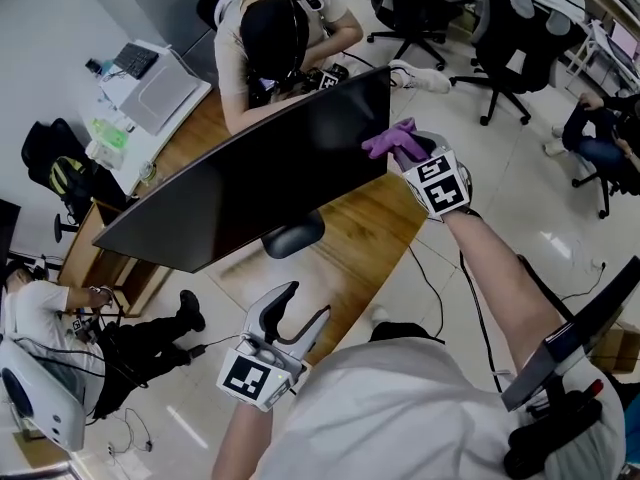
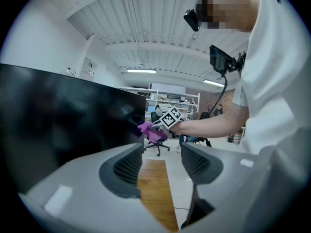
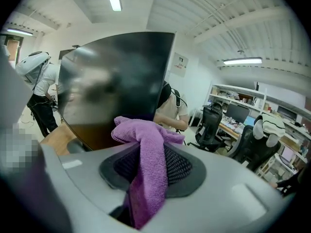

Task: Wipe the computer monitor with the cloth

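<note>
A wide black curved monitor [image 1: 250, 173] stands on a wooden desk [image 1: 375, 233]. My right gripper [image 1: 408, 154] is shut on a purple cloth [image 1: 390, 138], held at the monitor's right edge. In the right gripper view the cloth [image 3: 146, 154] hangs from between the jaws, bunched right in front of the dark screen [image 3: 116, 81]. My left gripper [image 1: 300, 313] hangs open with nothing in it, low, off the desk's near edge. From the left gripper view I see the screen [image 2: 63, 120], the cloth [image 2: 151, 131] and the right gripper [image 2: 154, 126] ahead.
The monitor's stand foot [image 1: 293, 235] rests on the desk. A person [image 1: 275, 33] leans over the far side behind the screen. Office chairs [image 1: 515, 38] stand at the back right, another person [image 1: 60, 318] sits at the left, and a cable [image 1: 430, 288] trails on the floor.
</note>
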`<state>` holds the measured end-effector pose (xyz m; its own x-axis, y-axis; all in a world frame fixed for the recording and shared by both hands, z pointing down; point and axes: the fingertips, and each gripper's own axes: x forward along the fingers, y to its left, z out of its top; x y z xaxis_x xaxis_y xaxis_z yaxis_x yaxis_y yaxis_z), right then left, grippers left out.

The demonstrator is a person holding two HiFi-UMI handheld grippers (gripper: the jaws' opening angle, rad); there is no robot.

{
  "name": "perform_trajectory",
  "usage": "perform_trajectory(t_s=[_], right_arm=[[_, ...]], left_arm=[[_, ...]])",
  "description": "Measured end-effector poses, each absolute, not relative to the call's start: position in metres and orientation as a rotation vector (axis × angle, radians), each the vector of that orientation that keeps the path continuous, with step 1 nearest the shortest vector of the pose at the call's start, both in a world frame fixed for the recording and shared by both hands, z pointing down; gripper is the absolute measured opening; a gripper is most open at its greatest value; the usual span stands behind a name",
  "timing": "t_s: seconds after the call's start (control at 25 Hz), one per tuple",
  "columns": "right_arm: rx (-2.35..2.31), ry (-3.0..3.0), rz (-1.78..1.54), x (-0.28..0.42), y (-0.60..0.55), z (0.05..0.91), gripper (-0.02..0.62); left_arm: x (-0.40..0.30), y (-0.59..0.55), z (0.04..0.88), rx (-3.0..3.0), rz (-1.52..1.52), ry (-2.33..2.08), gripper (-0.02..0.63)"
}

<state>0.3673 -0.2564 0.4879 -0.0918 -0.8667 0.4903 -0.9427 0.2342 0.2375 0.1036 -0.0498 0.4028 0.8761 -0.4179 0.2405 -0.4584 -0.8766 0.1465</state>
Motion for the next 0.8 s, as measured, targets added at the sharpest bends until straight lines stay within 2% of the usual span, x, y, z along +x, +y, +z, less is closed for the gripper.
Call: perform_trajectory(t_s=[0.8], right_arm=[[1.822,-2.017,-0.013,0.372,-0.265,0.35,0.126]], left_arm=[[0.063,-0.048,0.393,2.859,0.245,-0.695,0.27]])
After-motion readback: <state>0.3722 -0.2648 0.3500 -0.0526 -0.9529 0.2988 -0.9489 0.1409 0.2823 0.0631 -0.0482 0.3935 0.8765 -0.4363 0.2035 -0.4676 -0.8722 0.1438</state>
